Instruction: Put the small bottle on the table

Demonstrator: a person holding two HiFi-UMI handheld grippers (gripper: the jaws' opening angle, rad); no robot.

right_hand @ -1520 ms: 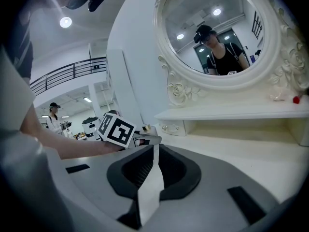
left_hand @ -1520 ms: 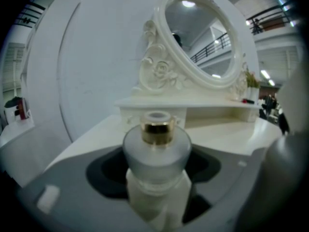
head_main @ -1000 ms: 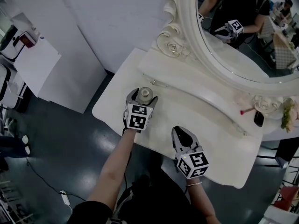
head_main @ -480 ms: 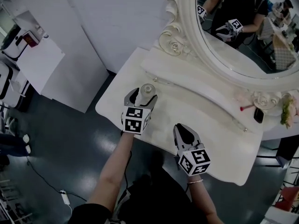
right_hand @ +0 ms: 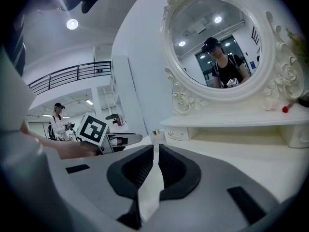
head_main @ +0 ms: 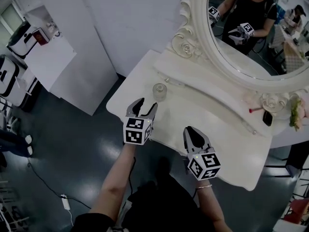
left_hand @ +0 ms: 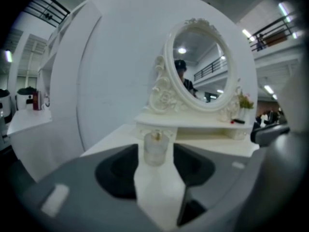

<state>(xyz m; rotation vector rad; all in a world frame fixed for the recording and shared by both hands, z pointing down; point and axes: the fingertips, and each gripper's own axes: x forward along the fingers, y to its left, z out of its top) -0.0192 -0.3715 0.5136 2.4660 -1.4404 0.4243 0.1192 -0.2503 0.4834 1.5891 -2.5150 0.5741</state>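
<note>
The small clear bottle (head_main: 160, 91) stands upright on the white dressing table (head_main: 219, 129), near its back left part. My left gripper (head_main: 145, 106) sits just short of it, apart from it, with nothing between its jaws as they close. In the left gripper view the bottle (left_hand: 155, 148) stands beyond the fingertips of the left gripper (left_hand: 155, 164). My right gripper (head_main: 193, 135) hovers over the table's front edge, shut and empty. In the right gripper view the bottle (right_hand: 157, 136) shows small, far ahead of the right gripper (right_hand: 155, 152).
An oval mirror (head_main: 251, 37) in an ornate frame rises behind a raised shelf (head_main: 212, 88). A red item (head_main: 254, 111), a black object (head_main: 267, 122) and flowers (head_main: 297, 117) lie at the right end. A white cabinet (head_main: 53, 64) stands left, on dark floor.
The left gripper has let go of the bottle and drawn back toward the person. The bottle stays standing on the table. The right gripper has barely moved.
</note>
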